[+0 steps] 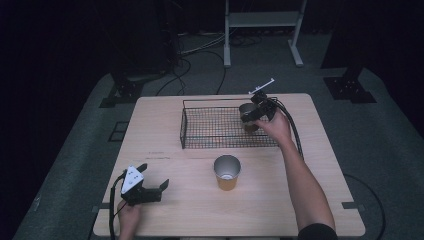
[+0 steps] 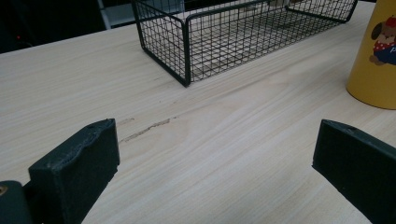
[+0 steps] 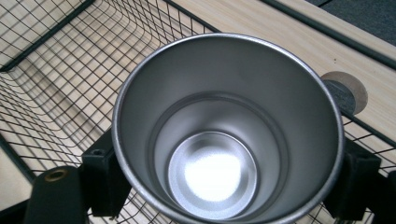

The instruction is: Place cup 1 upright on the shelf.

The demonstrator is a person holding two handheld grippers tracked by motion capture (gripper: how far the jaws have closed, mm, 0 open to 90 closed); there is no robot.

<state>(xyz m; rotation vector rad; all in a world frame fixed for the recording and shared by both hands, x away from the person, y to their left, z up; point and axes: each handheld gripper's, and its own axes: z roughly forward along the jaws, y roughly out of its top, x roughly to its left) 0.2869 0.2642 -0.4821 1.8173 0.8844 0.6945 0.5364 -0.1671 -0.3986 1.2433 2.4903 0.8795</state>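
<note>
My right gripper (image 1: 256,115) is shut on a steel-lined cup (image 1: 247,114), its jaws pressing on opposite sides of the wall. It holds the cup over the right end of the black wire basket (image 1: 183,125). In the right gripper view I look down into the empty shiny cup (image 3: 224,116), with the basket's mesh (image 3: 51,79) beneath it. A second cup (image 1: 227,173), yellow outside and steel inside, stands upright on the table in front of the basket. My left gripper (image 1: 154,176) rests at the table's front left, open with nothing between its jaws (image 2: 217,140).
The wooden table (image 1: 165,115) sits on a grey floor with dark stands and cables behind. In the left gripper view the basket's corner (image 2: 187,51) lies ahead and the yellow cup (image 2: 376,60) at the right. A small round disc (image 3: 345,91) lies on the table beyond the basket's rim.
</note>
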